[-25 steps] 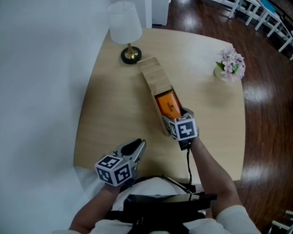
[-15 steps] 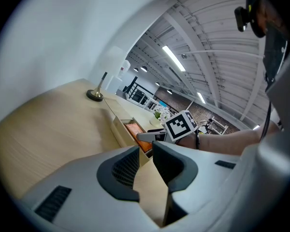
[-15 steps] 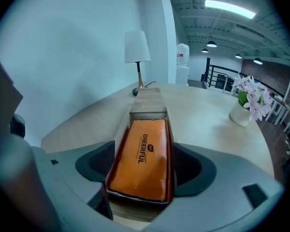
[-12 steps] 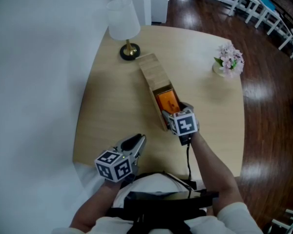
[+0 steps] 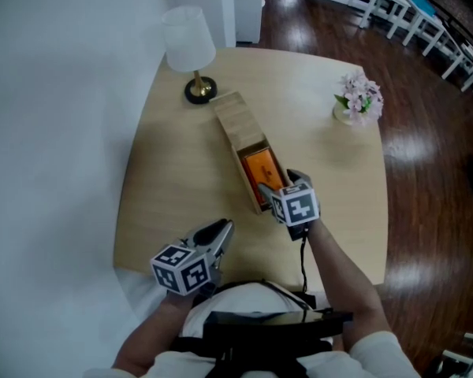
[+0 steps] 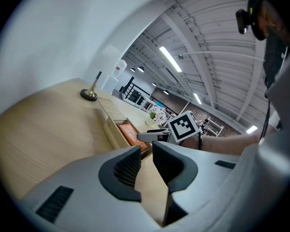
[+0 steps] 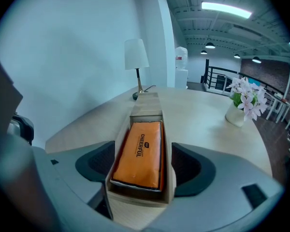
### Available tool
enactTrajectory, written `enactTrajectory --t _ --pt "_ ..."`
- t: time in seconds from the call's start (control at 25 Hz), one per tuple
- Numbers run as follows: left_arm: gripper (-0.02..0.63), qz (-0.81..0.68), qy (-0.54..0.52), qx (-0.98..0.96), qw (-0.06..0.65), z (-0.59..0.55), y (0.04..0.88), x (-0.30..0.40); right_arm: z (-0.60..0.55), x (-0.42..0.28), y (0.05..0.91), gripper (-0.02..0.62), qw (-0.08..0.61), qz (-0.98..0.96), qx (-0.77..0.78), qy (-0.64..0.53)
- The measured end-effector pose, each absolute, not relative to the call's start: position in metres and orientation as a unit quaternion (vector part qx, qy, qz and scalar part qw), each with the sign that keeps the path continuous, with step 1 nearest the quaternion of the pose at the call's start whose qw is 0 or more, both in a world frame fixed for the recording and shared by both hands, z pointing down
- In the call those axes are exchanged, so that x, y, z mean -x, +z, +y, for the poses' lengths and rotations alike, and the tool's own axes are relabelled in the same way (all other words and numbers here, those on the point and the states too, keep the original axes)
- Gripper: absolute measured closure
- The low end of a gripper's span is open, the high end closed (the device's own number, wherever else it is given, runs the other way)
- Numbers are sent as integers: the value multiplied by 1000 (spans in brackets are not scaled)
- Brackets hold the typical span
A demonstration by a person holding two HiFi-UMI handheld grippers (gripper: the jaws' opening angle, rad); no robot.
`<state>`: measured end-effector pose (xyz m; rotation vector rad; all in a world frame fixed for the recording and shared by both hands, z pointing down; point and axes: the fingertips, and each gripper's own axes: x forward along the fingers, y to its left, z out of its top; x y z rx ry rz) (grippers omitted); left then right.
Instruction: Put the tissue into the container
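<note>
Wooden counter (image 5: 165, 179): orange tissue pack (image 5: 262, 168) lies inside open wooden container (image 5: 235, 120). Right tool (image 5: 280, 184) clamps container's near end. Left tool (image 5: 219, 231) is narrowly apart, empty, near counter edge. Lamp (image 5: 188, 42) and flowers (image 5: 356, 99) stand behind.

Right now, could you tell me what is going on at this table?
A person works two handheld grippers. The orange tissue pack already lies inside the wooden container. The fingers of the right gripper clasp the container's near end. The left gripper is empty near the table edge, fingers slightly apart.
</note>
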<state>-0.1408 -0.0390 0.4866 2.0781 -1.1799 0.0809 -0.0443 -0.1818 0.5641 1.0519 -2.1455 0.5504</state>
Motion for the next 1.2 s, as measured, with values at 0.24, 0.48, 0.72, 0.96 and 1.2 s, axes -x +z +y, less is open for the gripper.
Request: enactTrajectory --t 0.24,0.48,0.72,0.96,1.2 --pt "528 -440 24 -822 360 -41 475 126 -173 26 538 225 305 -830 -421 204" --pt "529 -417 19 -835 360 -39 462 109 -157 0 505 225 270 -835 -438 196" --pt "555 -391 13 -848 357 -37 446 93 -138 -27 480 323 232 -835 -455 206" --pt "577 -378 13 -857 350 -29 431 84 -112 -47 462 407 211 -833 -468 207" --pt "577 -371 24 -865 337 -21 421 71 -85 -62 442 497 195 -836 -473 196"
